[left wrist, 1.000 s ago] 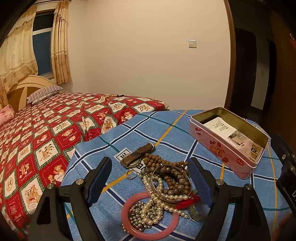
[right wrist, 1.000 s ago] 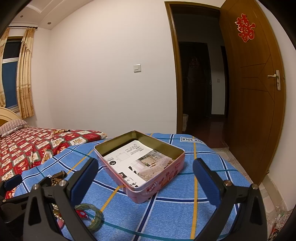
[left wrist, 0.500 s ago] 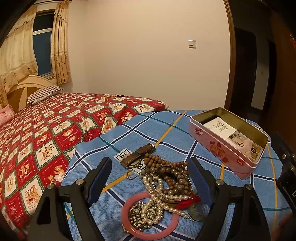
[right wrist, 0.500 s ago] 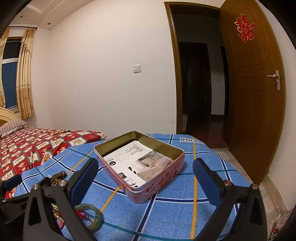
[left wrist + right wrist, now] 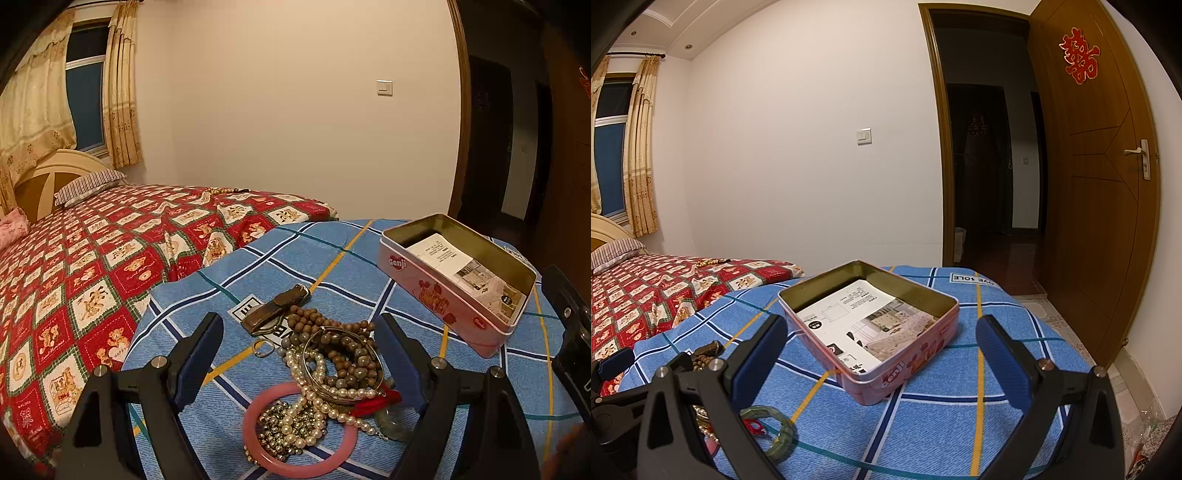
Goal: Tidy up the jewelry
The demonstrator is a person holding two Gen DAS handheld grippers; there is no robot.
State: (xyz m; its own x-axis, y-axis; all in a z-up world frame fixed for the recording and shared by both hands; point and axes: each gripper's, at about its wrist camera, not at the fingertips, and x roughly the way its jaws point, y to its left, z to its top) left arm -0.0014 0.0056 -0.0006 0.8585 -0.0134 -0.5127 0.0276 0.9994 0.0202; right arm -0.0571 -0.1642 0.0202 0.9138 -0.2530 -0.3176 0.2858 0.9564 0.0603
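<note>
Jewelry [image 5: 325, 373] lies heaped on a blue plaid cloth [image 5: 332, 258], squarely between the spread fingers of the left gripper [image 5: 299, 350], whose blue-padded jaws stand wide apart and hold nothing; over the past second neither view has shifted in any way that shows, so the sorting looks not yet begun. Beside it the right gripper [image 5: 881, 341] is just as open and empty, its jaws framing the pink tin [image 5: 908, 354]. Taking the tin as the landmark, the heap sits near its left side, apart from it: a smooth pink bangle [image 5: 306, 461] nearest the camera, ringing a clump of small metallic beads, with a strand of glossy pearls [image 5: 317, 391] trailing across it, a thin silver bangle [image 5: 343, 369] over matte brown wooden beads [image 5: 314, 317], and a worn brown leather strap [image 5: 273, 310] at the far edge. A faceted green bracelet [image 5: 775, 432] lies on the cloth in front of the tin's left corner. The lidless tin, rectangular with rounded corners and a dull gold interior, holds only a printed paper sheet [image 5: 864, 317]. Beyond it to the left spreads a red patterned bedspread [image 5: 92, 266].
</note>
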